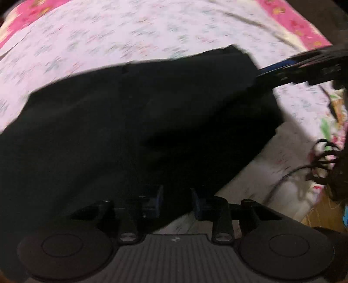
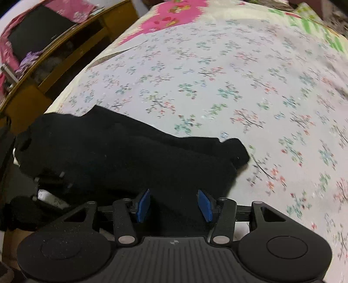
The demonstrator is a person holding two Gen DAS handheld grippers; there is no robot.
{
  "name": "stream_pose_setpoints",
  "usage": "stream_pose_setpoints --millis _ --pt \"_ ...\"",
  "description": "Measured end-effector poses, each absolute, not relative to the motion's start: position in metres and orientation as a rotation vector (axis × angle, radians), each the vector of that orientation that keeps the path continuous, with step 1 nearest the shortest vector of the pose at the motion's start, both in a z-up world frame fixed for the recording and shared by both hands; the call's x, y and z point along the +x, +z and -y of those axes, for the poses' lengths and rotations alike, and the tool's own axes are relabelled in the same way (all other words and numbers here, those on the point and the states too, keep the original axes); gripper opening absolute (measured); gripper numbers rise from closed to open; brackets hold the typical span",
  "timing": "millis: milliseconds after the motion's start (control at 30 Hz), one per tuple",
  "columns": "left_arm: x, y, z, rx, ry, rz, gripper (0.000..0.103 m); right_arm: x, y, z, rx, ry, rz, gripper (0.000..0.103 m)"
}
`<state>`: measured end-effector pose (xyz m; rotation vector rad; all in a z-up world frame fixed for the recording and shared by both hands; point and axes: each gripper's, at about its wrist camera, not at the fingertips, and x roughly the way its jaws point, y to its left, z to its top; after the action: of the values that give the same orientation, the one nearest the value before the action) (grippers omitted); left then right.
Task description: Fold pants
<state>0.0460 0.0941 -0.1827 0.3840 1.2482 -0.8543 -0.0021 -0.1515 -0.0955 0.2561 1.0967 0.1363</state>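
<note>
Both wrist views close, angled down, sharing black pants (image 1: 130, 122) on bedsheet (image 2: 239, 87)

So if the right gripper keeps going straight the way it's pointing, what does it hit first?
Most likely the black pants: the right gripper has its jaws apart with dark fabric directly ahead between its fingers. The floral bedsheet lies beyond. How far off the fabric is remains unclear.

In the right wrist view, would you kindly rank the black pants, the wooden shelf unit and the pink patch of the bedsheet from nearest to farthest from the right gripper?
1. black pants, right at the right gripper, under its fingers.
2. wooden shelf unit, far left beside the bed.
3. pink patch, top centre, at the bedsheet's far end.
</note>
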Motion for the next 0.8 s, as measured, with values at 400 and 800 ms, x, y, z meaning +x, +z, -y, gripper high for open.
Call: stream_pose_setpoints --millis 400,800 --pt "0.098 -0.164 -0.095 -0.007 -0.767 -1.212 0.061 -0.016 -0.098 0.167 0.347 0.055 -1.084 0.042" --pt "0.093 -0.181 -0.09 0.054 -0.696 -1.219 0.067 -0.017 -0.105 0.168 0.399 0.061 -1.095 0.045"
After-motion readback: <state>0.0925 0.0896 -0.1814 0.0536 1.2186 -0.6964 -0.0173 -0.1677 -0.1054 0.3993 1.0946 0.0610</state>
